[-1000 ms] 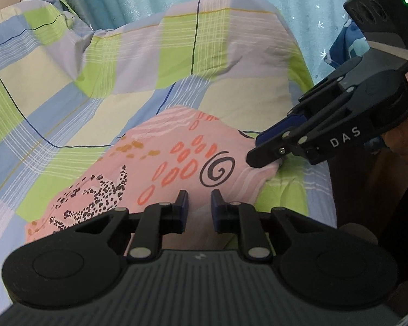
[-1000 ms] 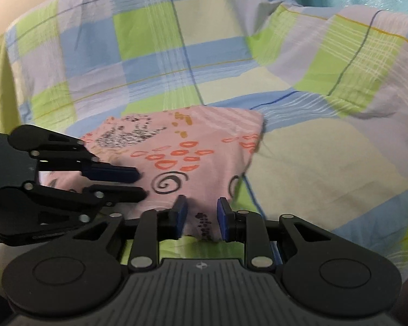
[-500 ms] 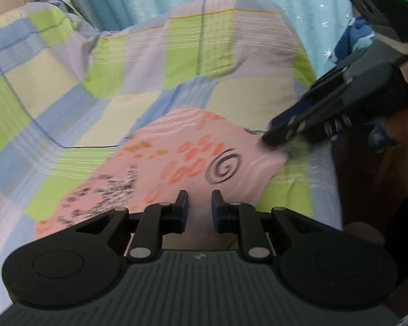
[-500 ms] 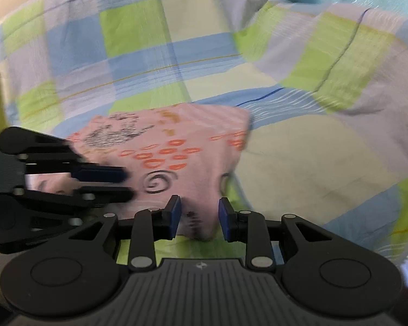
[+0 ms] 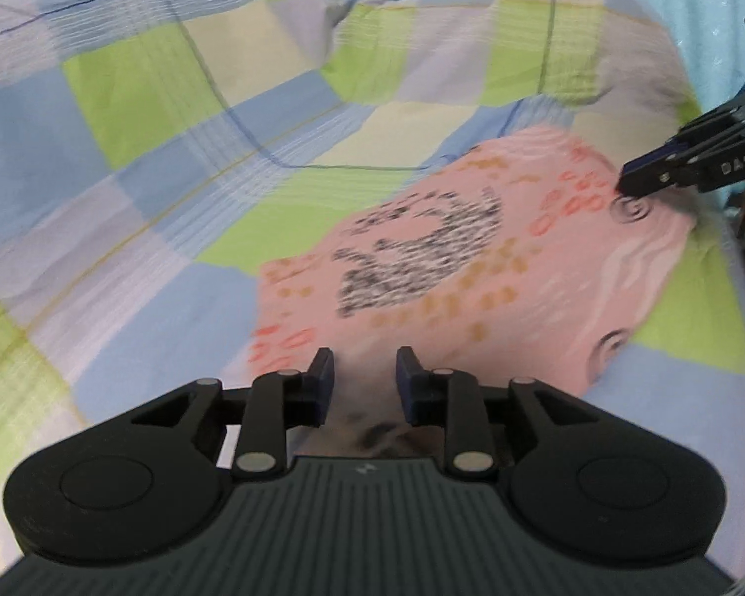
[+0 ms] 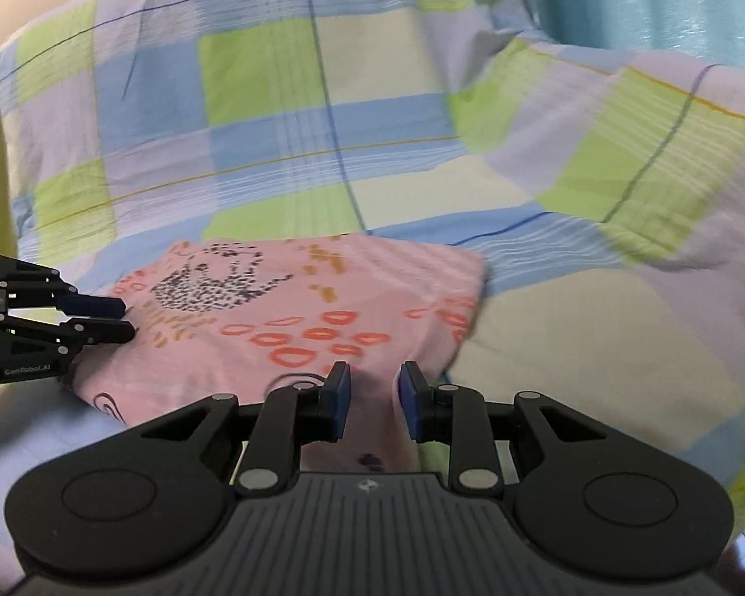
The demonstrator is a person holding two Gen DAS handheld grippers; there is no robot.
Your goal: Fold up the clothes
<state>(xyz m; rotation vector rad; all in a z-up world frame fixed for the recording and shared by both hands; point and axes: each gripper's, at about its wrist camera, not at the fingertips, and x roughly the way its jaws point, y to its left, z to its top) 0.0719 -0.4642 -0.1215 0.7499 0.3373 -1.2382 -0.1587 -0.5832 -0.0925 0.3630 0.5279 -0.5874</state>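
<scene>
Garment (image 5: 452,268), pink and folded, lies on the checked bed (image 5: 174,149), long axis left-right. Left gripper (image 5: 363,382) and right gripper (image 6: 375,397) hover spread at its near edge, the left now farther left than before.

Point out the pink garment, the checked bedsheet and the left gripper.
pink garment (image 5: 472,268), left wrist view, black speckled print.
checked bedsheet (image 6: 268,69), right wrist view, green square.
left gripper (image 6: 126,319), right wrist view, between its fingertips.

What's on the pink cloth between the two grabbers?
Only its own print: the pink cloth stretches bare between left gripper and right gripper, seen in the right wrist view.
</scene>
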